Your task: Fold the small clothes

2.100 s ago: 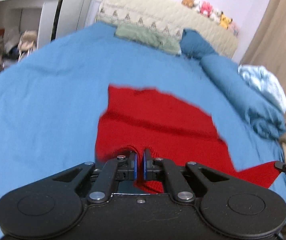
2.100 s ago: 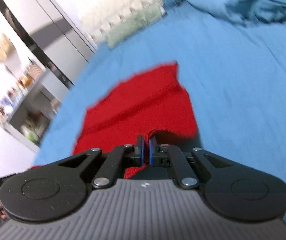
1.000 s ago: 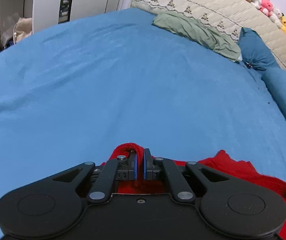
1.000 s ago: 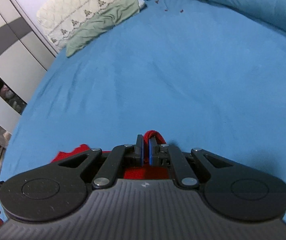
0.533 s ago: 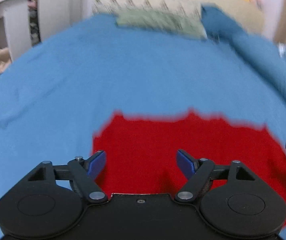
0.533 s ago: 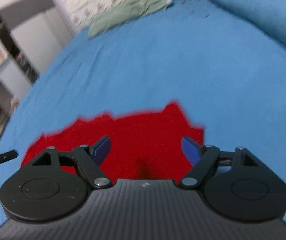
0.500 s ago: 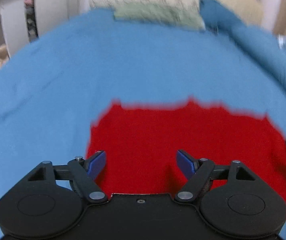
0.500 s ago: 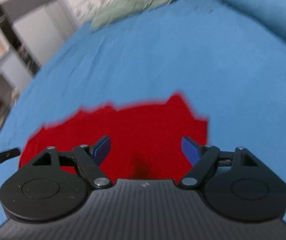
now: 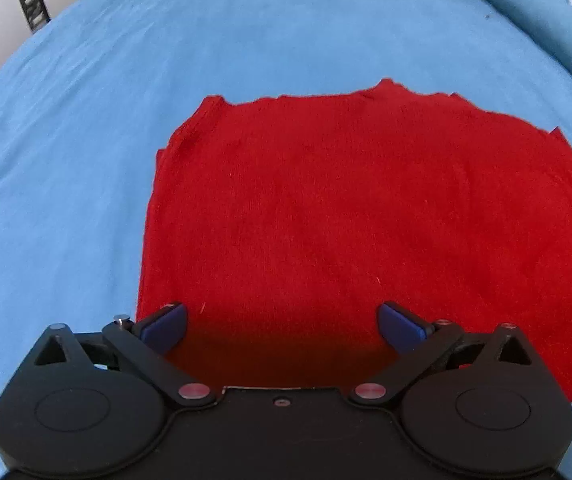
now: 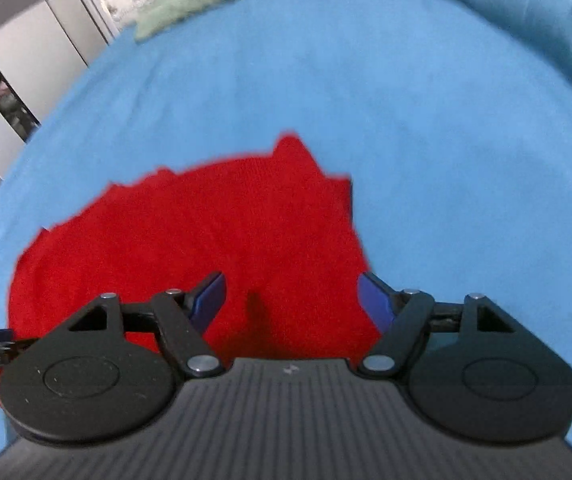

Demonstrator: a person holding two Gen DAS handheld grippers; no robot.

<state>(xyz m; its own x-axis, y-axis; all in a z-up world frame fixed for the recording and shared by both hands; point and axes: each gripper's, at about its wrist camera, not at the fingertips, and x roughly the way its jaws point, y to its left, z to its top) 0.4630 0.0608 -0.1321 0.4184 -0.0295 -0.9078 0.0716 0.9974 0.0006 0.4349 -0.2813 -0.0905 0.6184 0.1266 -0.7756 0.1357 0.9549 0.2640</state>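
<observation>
Holding both my left gripper point(image 9: 281, 328) and right gripper point(image 10: 290, 300) spread wide, empty. Red knit point(image 9: 366, 208) lying flat on bed point(image 9: 85, 140) (soft, floppy, probably stretching). Pinching near corners looking best.

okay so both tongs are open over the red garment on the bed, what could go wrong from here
The red garment has uneven far edges, with a corner poking out at the right, so another fold may come out crooked. Both the left tongs and right tongs are open close above it; closing low might also pinch the blue bedsheet.
</observation>
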